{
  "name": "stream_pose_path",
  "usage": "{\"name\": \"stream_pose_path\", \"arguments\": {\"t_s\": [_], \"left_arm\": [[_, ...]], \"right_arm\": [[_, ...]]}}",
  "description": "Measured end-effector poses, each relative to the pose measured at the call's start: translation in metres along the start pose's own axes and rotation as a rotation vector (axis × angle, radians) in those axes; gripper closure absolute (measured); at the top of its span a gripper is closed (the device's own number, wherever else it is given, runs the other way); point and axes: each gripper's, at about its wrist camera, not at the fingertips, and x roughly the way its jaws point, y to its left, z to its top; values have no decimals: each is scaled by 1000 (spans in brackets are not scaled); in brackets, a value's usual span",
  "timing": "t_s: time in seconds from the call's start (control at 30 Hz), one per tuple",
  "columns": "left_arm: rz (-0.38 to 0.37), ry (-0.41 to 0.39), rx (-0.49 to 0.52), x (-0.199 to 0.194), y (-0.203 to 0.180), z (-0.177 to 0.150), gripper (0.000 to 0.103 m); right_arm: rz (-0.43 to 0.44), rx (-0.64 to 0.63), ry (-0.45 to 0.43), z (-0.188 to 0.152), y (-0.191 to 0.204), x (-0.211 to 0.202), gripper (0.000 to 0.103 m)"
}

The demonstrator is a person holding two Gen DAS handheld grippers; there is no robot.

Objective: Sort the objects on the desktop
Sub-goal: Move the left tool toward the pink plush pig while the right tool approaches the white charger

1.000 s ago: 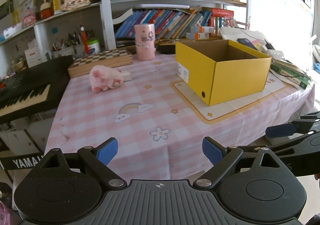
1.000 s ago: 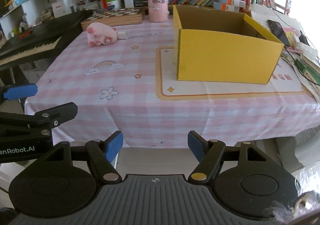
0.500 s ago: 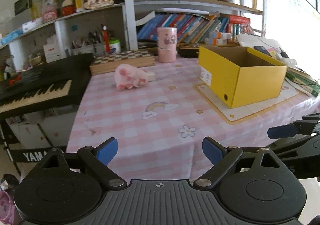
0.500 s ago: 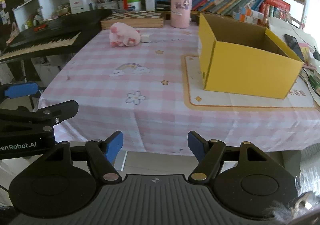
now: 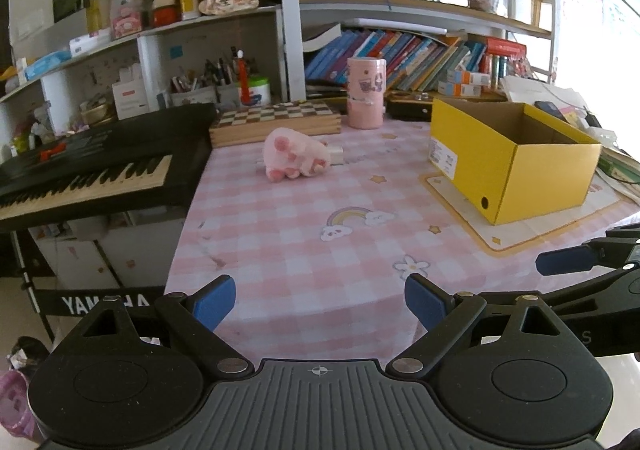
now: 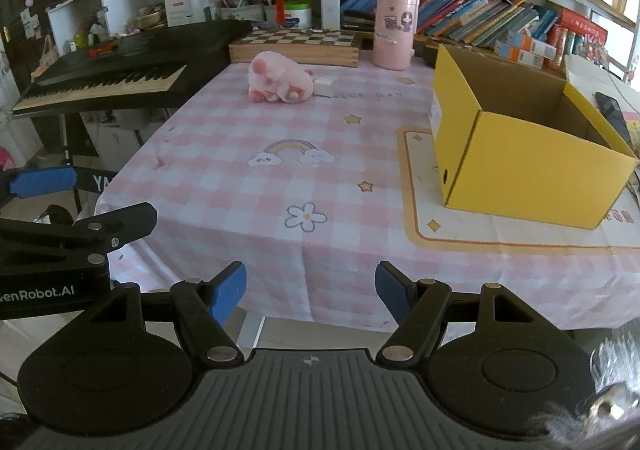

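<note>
Pink gingham fills our left wrist view: the tablecloth (image 5: 304,218) spreads ahead, and our left gripper (image 5: 320,298) hangs off its near edge with jaws spread wide, nothing between the blue pads (image 5: 214,300). At twelve o'clock lies the pink plush pig (image 5: 294,156) on its side, a small white block (image 5: 335,155) touching it at three o'clock. Behind them sit a wooden chessboard box (image 5: 276,122) and an upright pink cylinder tin (image 5: 366,93). At two o'clock we see the open yellow box (image 5: 512,162) on a cream mat (image 5: 516,228). The black keyboard (image 5: 100,166) stretches at ten o'clock. Our right gripper (image 5: 576,260) pokes in at three o'clock.

Over to the right wrist view: our right gripper (image 6: 310,290) also hovers short of the table edge, jaws wide apart and empty. The pig (image 6: 278,84) rests at twelve o'clock, the white block (image 6: 325,86) just beside it, the tin (image 6: 395,32) at one o'clock. The yellow box (image 6: 520,166) stands at two o'clock, its inside bare cardboard. Our left gripper (image 6: 44,182) shows at nine o'clock.
</note>
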Motion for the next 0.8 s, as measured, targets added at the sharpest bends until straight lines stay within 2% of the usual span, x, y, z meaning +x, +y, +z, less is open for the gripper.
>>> {"name": "stream_pose_path", "arguments": {"t_s": [0.3, 0.8], "left_arm": [[11, 26, 20, 24, 4, 11, 9], [19, 49, -22, 76, 16, 47, 9]], "right_arm": [[15, 19, 15, 18, -7, 24, 34], [30, 7, 21, 66, -24, 71, 34]]}}
